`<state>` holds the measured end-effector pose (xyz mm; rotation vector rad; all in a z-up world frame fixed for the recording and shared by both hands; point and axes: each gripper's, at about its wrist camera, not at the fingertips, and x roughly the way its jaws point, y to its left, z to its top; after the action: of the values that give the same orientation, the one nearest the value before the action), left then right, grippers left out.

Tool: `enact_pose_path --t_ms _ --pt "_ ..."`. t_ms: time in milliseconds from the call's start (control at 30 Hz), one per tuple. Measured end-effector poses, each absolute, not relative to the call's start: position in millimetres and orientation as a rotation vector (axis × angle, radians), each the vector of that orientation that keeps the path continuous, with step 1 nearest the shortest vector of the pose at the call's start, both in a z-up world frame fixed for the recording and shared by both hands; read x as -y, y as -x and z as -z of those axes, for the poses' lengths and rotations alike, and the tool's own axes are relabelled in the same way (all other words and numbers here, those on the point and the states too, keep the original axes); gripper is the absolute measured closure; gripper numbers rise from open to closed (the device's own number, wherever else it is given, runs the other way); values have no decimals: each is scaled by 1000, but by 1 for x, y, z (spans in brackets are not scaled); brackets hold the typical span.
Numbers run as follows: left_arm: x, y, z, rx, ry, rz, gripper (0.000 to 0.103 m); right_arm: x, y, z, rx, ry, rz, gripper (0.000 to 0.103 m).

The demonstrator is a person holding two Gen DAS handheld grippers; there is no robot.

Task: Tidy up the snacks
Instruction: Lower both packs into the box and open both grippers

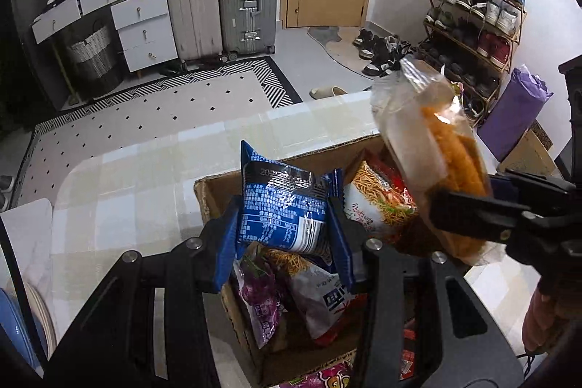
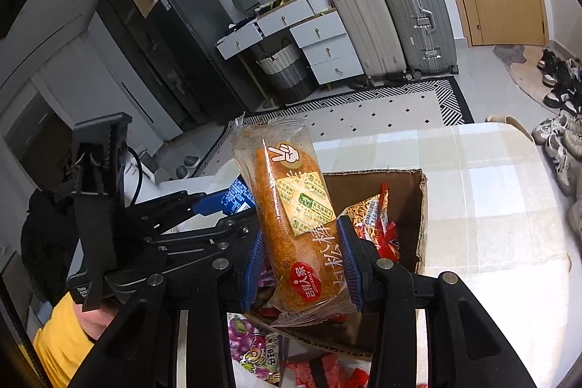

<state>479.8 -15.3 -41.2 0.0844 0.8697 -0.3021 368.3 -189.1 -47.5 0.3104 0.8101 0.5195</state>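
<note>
Looking down the left wrist camera first: the left gripper [image 1: 285,224] has its blue pads pressed on both sides of a blue snack packet [image 1: 282,206], jaws partly closed around it, and the packet hangs over the open cardboard box [image 1: 214,195]. That box sits on the table [image 1: 145,170], toward its near side, with the table's pale checked cover showing bare out to the far edge. Inside the box, a noodle snack bag [image 1: 378,202] lies against the far wall, a purple packet [image 1: 260,300] and a white packet [image 1: 323,300] lie under the gripper. Coming in from the right, the right gripper [image 1: 462,213] holds a clear-wrapped bread stick [image 1: 436,151] upright, above the box's far right corner.

Over to the right wrist camera: the right gripper [image 2: 303,264] is clamped tight on the bread stick [image 2: 291,206], pads touching both long sides of the wrapper, which stands nearly upright and leans a little left. Beneath it is the cardboard box [image 2: 422,224], with red and orange packets [image 2: 374,220] against its right wall. On the left, the left gripper [image 2: 225,202] shows side on, a corner of the blue snack packet [image 2: 238,193] peeking between its fingers, a hand [image 2: 96,320] and a yellow sleeve [image 2: 60,344] behind it. The table [image 2: 491,206] stretches bare to the right of the box.
</note>
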Motion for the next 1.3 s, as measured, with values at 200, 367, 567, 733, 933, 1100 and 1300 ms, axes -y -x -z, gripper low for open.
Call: enact_pose_path --t_ms 200,367,567,733,933,1100,1300 --pt "19 -488 48 -879 -98 312 61 189 -368 49 -804 -309 -523 64" --pt "21 -486 46 -857 -106 314 51 189 -368 51 -808 -295 -512 64" --pt "20 -471 34 -825 -147 313 38 181 -370 52 -823 -262 -503 64" --pt "15 -454 25 -815 -142 305 38 180 -376 62 -857 -263 -471 64" --pt "10 -437 18 -819 -143 284 38 181 -373 60 -839 -246 -435 61" --pt "-4 -428 11 -826 -111 275 38 187 -366 47 -802 -254 -432 60" --pt "-10 -410 -2 -812 -108 259 38 193 -346 31 -774 -268 -443 60"
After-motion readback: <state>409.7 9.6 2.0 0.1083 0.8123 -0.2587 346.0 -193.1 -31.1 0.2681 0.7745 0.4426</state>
